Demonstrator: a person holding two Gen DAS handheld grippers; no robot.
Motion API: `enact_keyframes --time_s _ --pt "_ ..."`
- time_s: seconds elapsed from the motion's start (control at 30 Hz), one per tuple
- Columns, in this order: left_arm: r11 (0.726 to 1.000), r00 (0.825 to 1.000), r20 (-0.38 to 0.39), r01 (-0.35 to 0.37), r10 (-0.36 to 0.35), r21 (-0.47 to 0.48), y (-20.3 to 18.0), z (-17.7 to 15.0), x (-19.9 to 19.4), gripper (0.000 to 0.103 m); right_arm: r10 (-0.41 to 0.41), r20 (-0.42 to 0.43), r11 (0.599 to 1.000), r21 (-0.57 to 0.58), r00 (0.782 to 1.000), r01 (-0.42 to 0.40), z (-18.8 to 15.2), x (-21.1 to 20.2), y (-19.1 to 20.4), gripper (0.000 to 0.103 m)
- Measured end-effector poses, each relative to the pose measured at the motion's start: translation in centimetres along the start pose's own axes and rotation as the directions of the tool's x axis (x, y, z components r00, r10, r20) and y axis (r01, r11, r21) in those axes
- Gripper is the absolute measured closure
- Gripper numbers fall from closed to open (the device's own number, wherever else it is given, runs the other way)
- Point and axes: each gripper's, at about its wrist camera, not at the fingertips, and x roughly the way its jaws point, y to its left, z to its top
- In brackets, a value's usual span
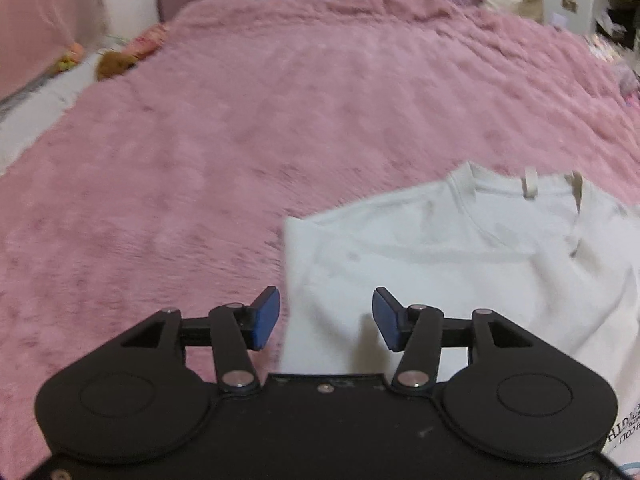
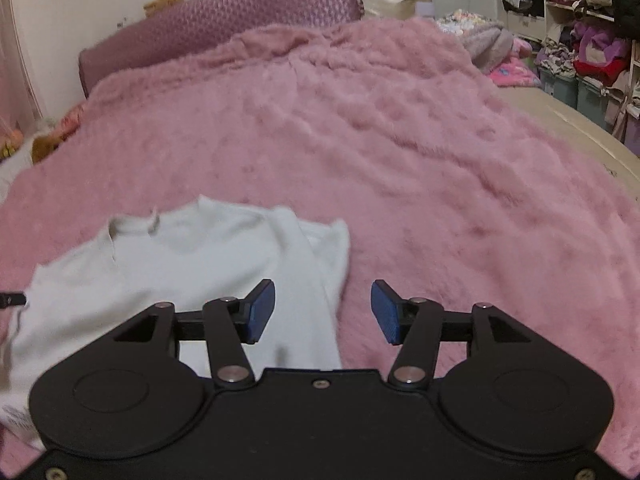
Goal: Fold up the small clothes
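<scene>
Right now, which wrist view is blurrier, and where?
Left wrist: motion-smeared throughout, shirt edges and blanket soft; left hand-held gripper sharp. Right wrist: clearer, blanket pile readable, shirt's right edge smeared. Both: fisheye bends the bed.

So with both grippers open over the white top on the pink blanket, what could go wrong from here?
1. The fluffy pink blanket lies directly under the white top, so a pinch at its edge may catch pile along with the cloth.
2. The left gripper and right gripper each straddle a side edge of the top; a grab there may take one layer only and skew the fold.
3. Both views are blurred, so aiming looks uncertain.
</scene>
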Motion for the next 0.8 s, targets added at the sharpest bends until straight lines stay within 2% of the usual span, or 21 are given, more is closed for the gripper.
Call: enact_keyframes --time_s 0.1,0.13,0.2,0.23,0.3,0.37,0.5,0.57,0.6,0.67,0.7,0.73,0.8 --pt "0.998 1.000 -0.021 0.014 -0.012 0.056 -1.1 -0.3 1.9 0.049 -0.016 -0.018 1.000 0.001 1.000 0.016 -0.7 0.3 -0.5 0.053" --pt "0.998 1.000 -0.013 0.007 -0.007 0.057 -1.2 -0.5 2.2 0.056 -0.016 -0.022 1.000 0.006 1.000 0.016 -0.8 0.3 -0.6 0.053" --pt "0.998 0.999 0.012 -0.036 0.035 0.045 -1.3 -0.4 2.2 0.096 -0.016 -0.026 1.000 0.011 1.000 0.016 -1.0 0.5 -0.8 0.053" --pt "0.998 0.999 0.026 -0.046 0.045 0.037 -1.1 -0.4 1.9 0.099 -0.019 -0.027 1.000 0.007 0.999 0.019 -1.1 0.5 -1.0 0.053" --pt "0.999 0.993 0.108 -0.049 0.050 -0.017 -0.6 0.2 0.3 0.100 -0.030 -0.025 1.000 0.003 0.999 0.030 -1.2 0.4 -1.2 0.053" --pt "0.996 0.980 0.178 -0.091 0.092 -0.014 -0.4 1.0 -1.2 0.100 -0.031 -0.027 0.999 0.009 0.999 0.031 -1.3 0.4 -1.4 0.053" --pt "0.988 0.967 0.211 -0.152 0.145 0.019 -1.0 2.3 -0.8 0.099 -0.025 -0.035 0.999 0.029 0.999 0.026 -1.5 0.6 -1.6 0.053" --pt "0.980 0.961 0.199 -0.197 0.191 0.008 -0.6 2.3 0.5 0.098 -0.021 -0.043 0.999 0.024 0.999 0.022 -1.7 0.5 -1.5 0.053" --pt "0.979 0.965 0.167 -0.204 0.203 -0.013 -0.1 2.1 1.5 0.098 -0.018 -0.048 1.000 0.022 0.999 0.019 -1.8 0.6 -1.4 0.053" --pt "0.984 0.983 0.062 -0.174 0.175 -0.029 0.8 1.6 4.4 0.094 -0.002 -0.069 1.000 0.018 0.998 0.003 -2.1 0.8 -1.1 0.053" --pt "0.985 0.985 0.018 -0.173 0.173 -0.019 1.0 1.0 5.9 0.093 0.005 -0.081 1.000 0.012 0.997 -0.004 -2.2 1.0 -1.0 0.053" --pt "0.984 0.984 0.019 -0.180 0.180 -0.003 1.1 0.4 6.5 0.093 0.005 -0.089 1.000 0.005 0.996 -0.005 -2.4 1.1 -0.8 0.053" --pt "0.974 0.975 0.069 -0.215 0.210 0.073 0.4 -0.2 6.0 0.085 -0.001 -0.095 1.000 -0.016 0.996 0.000 -2.7 0.8 -0.4 0.053"
